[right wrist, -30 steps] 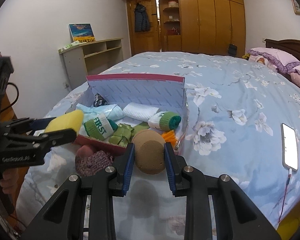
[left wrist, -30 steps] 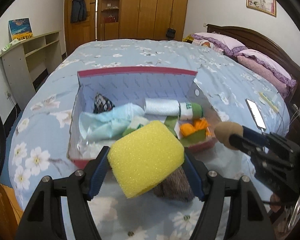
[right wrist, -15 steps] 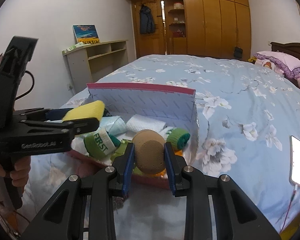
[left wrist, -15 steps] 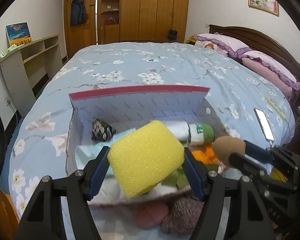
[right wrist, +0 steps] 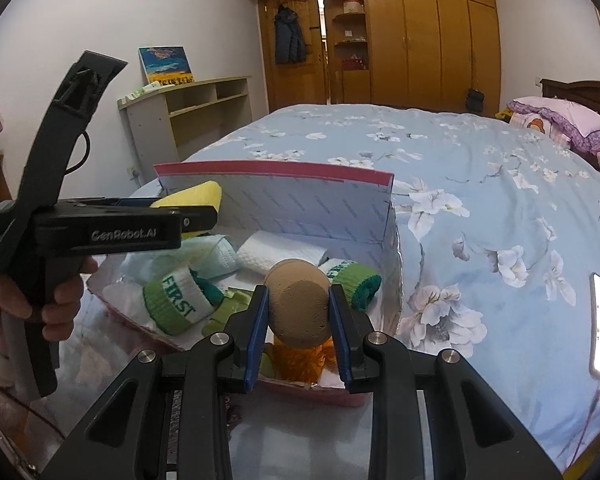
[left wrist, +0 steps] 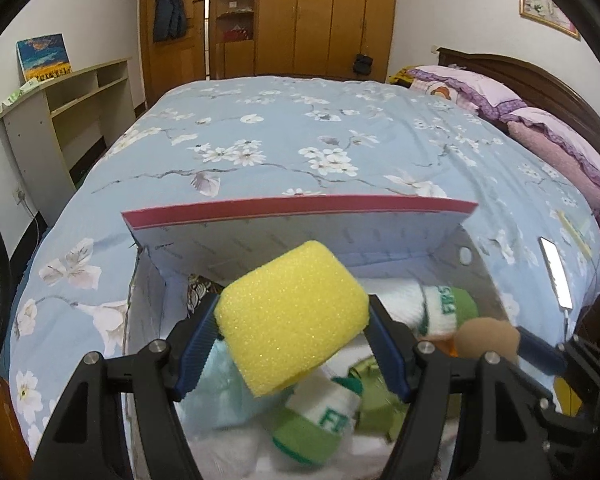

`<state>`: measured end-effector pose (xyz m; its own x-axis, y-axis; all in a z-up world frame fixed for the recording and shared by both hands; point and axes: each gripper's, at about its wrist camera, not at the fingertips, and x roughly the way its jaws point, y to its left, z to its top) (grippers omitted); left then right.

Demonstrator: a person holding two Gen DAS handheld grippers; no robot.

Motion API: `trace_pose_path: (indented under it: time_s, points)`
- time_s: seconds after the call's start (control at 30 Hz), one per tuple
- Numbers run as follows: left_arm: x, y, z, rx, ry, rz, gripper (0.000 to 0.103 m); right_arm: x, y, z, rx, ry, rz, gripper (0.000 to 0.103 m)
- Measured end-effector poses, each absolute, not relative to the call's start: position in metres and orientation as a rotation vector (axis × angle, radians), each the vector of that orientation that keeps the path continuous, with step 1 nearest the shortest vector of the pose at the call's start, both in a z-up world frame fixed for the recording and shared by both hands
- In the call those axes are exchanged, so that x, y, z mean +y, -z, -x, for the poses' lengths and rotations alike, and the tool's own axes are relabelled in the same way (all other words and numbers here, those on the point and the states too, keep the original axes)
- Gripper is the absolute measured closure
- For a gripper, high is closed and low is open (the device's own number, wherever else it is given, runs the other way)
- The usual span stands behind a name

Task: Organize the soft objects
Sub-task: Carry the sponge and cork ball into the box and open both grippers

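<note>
You are at the drop-off step: your left hand-held gripper (left wrist: 294, 330) grips the yellow sponge (left wrist: 292, 316) over the box (left wrist: 300, 210), and your right hand-held gripper (right wrist: 298, 306) clamps the brown puff (right wrist: 298, 304) above its near edge. Next, I judge, you open each over a free spot among the rolled socks (right wrist: 178, 300). The box sits on a floral-quilted bed (right wrist: 480, 184), wardrobes behind.

Counts showing: one yellow sponge (left wrist: 292, 316) sitting between left fingers; one brown puff (right wrist: 297, 303) between right fingers; two green-banded socks (right wrist: 179, 305) lying beyond; one box (right wrist: 276, 196).
</note>
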<state>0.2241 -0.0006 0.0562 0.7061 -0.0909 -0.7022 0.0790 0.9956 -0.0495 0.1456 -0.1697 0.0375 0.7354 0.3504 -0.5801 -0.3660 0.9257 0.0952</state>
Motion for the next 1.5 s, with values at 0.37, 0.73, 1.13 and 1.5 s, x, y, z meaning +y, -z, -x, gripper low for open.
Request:
trace_pose_path:
  time_s: [0.37,0.73,1.13,1.5]
  points:
    - [0.004,-0.034,-0.248,0.838,0.069,0.018,0.027,-0.17,-0.024,-0.157,0.655,-0.394,0.019,0.073]
    - [0.005,-0.033,-0.246,0.805,0.059,0.02,0.02,-0.171,-0.022,-0.16,0.661,-0.392,0.013,0.073]
    - [0.011,-0.045,-0.237,0.771,0.047,0.025,0.013,-0.171,-0.022,-0.164,0.664,-0.388,0.008,0.072]
    - [0.017,-0.061,-0.223,0.751,0.049,0.049,0.013,-0.169,-0.022,-0.164,0.662,-0.369,0.013,0.067]
